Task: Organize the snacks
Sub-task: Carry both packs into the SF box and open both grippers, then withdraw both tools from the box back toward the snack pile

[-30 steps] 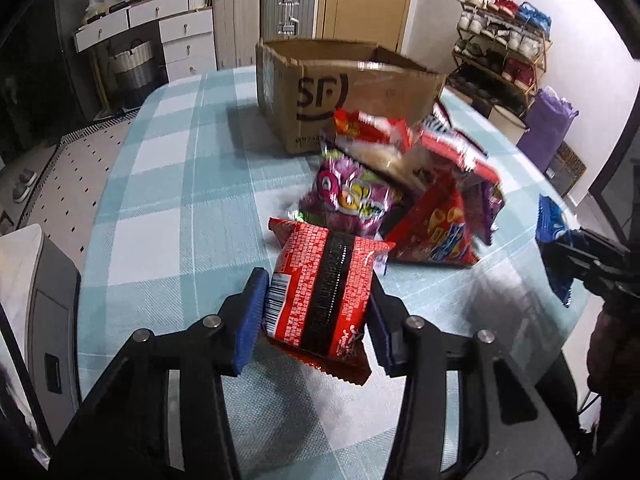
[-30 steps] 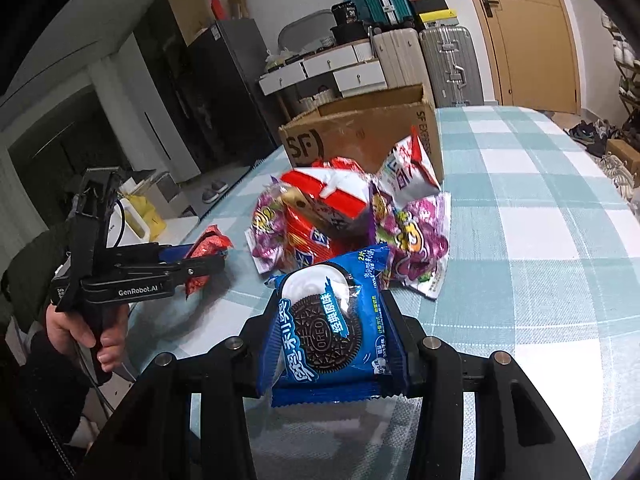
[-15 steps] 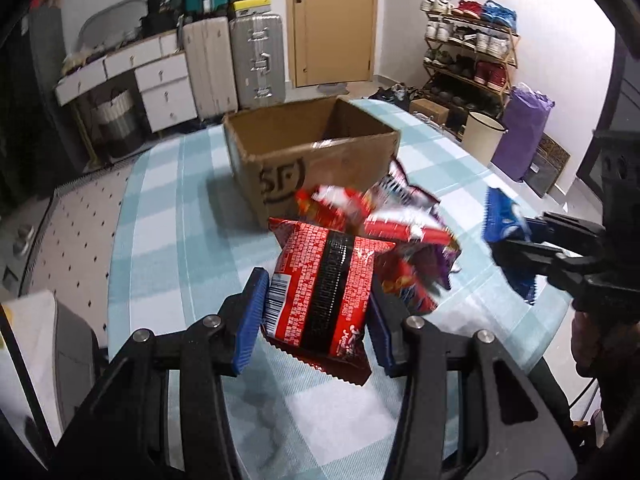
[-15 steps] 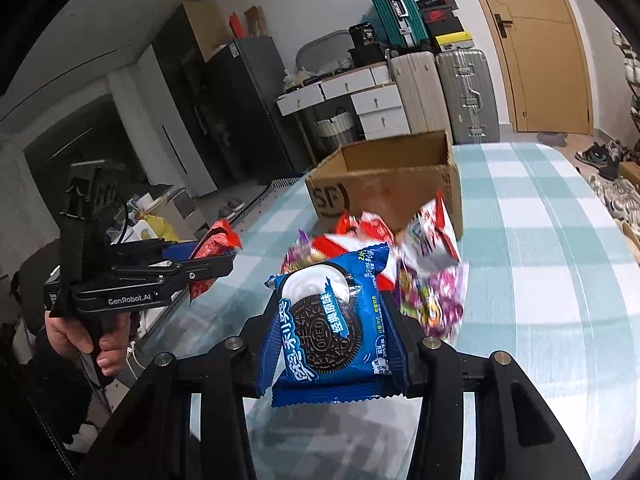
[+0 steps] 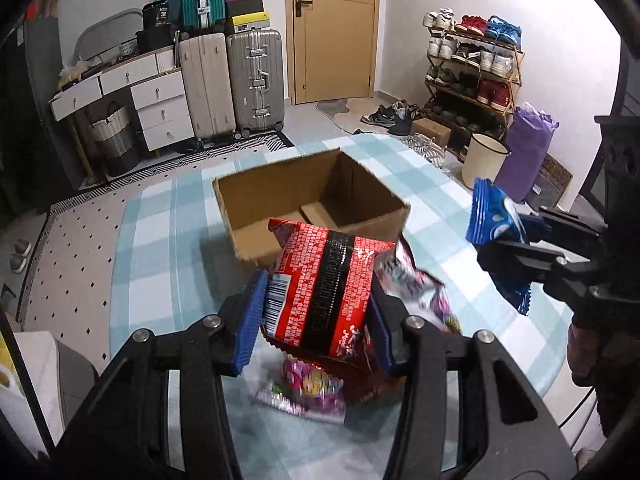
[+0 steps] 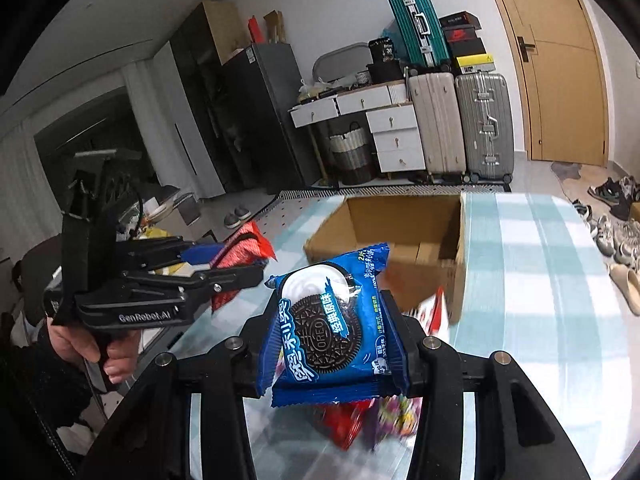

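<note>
My left gripper [image 5: 316, 320] is shut on a red and black snack packet [image 5: 324, 292] and holds it in the air above the snack pile, just short of the open cardboard box [image 5: 308, 200]. My right gripper [image 6: 334, 344] is shut on a blue Oreo packet [image 6: 332, 320], also raised before the cardboard box [image 6: 400, 248]. The box looks empty inside. The Oreo packet [image 5: 496, 236] and right gripper show at the right of the left wrist view. The left gripper [image 6: 224, 268] with the red packet [image 6: 244, 252] shows at the left of the right wrist view.
A pile of loose snack packets [image 5: 320, 388] lies under my grippers on the checked tablecloth [image 5: 160, 248]; it also shows in the right wrist view [image 6: 384, 416]. Suitcases [image 5: 236, 84], drawers and a shoe rack [image 5: 472, 68] stand beyond the table.
Both grippers have risen and moved toward the box with their packets still held. The view now looks down into the open box and the snack pile has slid below the grippers.
</note>
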Action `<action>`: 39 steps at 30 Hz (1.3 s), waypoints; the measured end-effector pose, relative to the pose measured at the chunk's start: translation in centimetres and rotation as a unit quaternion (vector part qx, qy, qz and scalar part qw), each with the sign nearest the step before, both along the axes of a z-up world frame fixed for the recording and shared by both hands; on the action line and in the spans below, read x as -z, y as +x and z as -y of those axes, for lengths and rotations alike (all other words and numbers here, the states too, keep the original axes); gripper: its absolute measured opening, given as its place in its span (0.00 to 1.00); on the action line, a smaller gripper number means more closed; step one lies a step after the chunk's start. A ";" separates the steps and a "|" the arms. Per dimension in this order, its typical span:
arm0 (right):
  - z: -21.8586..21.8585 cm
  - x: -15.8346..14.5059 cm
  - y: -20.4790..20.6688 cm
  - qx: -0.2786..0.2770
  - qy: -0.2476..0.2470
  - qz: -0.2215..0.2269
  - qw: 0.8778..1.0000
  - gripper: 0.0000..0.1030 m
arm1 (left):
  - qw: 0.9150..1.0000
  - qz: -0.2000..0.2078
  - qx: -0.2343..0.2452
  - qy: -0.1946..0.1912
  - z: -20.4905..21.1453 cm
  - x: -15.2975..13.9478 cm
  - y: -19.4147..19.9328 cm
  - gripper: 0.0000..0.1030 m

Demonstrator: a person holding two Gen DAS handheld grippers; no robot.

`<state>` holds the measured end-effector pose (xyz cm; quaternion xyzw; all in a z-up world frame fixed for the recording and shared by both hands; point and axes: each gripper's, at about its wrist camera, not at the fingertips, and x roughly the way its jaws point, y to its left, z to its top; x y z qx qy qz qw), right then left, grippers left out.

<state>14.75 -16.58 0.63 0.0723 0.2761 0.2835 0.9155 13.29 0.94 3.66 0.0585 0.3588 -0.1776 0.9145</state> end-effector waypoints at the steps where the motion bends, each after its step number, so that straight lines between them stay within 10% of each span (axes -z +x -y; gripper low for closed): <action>1: 0.1 -0.5 0.6 0.001 -0.001 0.003 1.000 0.44 | 1.000 -0.001 -0.001 -0.003 0.2 -0.1 0.8 0.43; 14: -0.8 -3.3 9.6 0.001 -0.012 0.003 1.000 0.44 | 1.000 -0.002 -0.005 -0.005 1.9 -2.0 10.4 0.43; 28: -2.5 1.7 18.4 0.009 -0.044 -0.052 0.998 0.44 | 0.998 -0.048 -0.028 -0.001 2.9 2.6 20.0 0.23; 33: -2.6 3.4 20.2 0.028 -0.061 -0.079 0.995 0.81 | 0.999 -0.031 -0.034 0.013 2.3 3.4 19.9 0.27; 39: -1.1 2.1 19.1 0.040 -0.041 -0.058 0.997 0.81 | 0.999 -0.021 -0.042 0.015 1.3 2.4 18.0 0.27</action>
